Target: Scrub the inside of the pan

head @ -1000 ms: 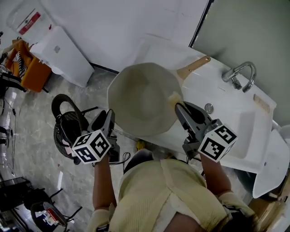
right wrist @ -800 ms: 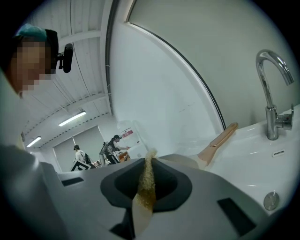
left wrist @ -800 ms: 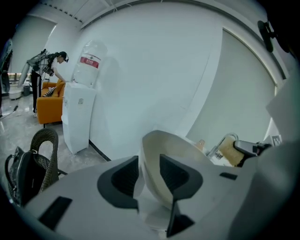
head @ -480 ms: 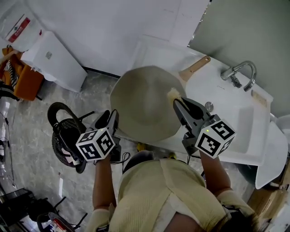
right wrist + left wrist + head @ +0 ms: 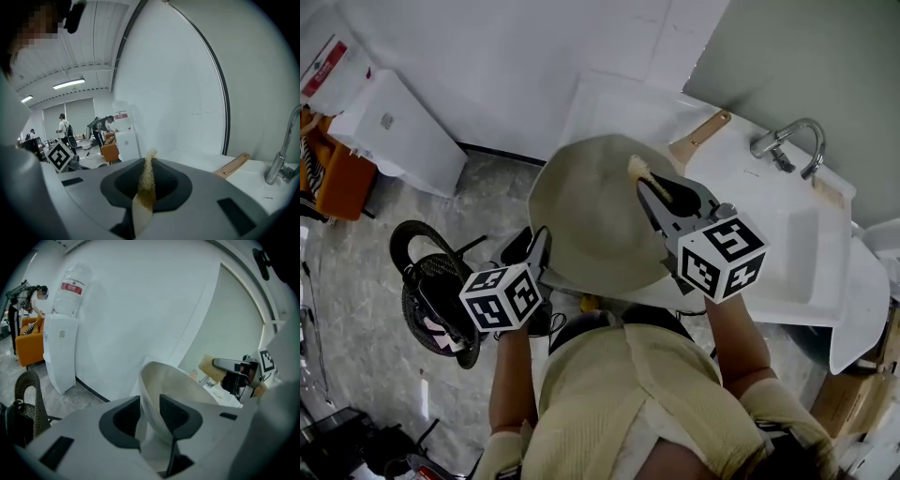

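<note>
A cream-coloured pan (image 5: 595,211) with a wooden handle (image 5: 699,137) is held up off the counter, its inside facing me. My left gripper (image 5: 536,251) is shut on the pan's near rim (image 5: 152,399), which runs between the two jaws in the left gripper view. My right gripper (image 5: 649,190) is shut on a yellow sponge (image 5: 638,168), held over the upper right part of the pan's inside. In the right gripper view the sponge (image 5: 146,180) stands edge-on between the jaws. The wooden handle (image 5: 236,163) shows beyond them.
A white sink (image 5: 787,244) with a chrome tap (image 5: 787,145) lies to the right. A white counter (image 5: 619,103) runs behind the pan. On the floor to the left are a dark wicker basket (image 5: 427,281), a white water dispenser (image 5: 384,127) and an orange seat (image 5: 328,173).
My right gripper has carried the sponge up and to the left, from the pan's right rim onto its inside. The left gripper keeps its hold on the rim.
</note>
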Action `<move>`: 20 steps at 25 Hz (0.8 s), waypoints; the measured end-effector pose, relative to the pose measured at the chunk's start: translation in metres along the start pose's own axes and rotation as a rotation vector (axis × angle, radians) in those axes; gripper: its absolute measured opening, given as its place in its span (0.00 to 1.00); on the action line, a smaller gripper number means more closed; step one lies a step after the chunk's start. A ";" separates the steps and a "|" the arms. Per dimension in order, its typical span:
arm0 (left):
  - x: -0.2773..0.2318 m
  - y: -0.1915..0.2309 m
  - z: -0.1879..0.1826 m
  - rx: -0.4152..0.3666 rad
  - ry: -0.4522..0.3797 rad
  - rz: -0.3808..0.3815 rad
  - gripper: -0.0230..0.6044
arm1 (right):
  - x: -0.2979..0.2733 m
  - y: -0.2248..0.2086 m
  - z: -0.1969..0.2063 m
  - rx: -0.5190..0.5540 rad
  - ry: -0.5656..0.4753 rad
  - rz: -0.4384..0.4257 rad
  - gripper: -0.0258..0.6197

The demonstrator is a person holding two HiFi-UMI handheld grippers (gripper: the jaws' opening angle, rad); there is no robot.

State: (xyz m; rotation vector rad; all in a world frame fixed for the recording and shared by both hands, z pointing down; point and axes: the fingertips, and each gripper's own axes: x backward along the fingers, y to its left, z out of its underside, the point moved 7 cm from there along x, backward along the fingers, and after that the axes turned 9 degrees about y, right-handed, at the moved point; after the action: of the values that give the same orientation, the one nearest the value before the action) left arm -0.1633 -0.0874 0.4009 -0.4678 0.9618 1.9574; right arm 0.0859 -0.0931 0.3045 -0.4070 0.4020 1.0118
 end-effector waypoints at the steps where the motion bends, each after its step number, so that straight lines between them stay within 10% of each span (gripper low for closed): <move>1: 0.000 0.000 0.000 0.002 -0.001 0.000 0.32 | -0.003 0.000 -0.002 0.004 0.004 0.001 0.13; 20: -0.001 -0.006 -0.003 -0.002 0.013 -0.054 0.27 | -0.085 -0.023 0.009 -0.105 0.180 0.013 0.13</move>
State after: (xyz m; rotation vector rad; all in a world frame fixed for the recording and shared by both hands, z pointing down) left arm -0.1580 -0.0888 0.3972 -0.5031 0.9460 1.9096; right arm 0.0676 -0.1614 0.3576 -0.5935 0.5145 1.0147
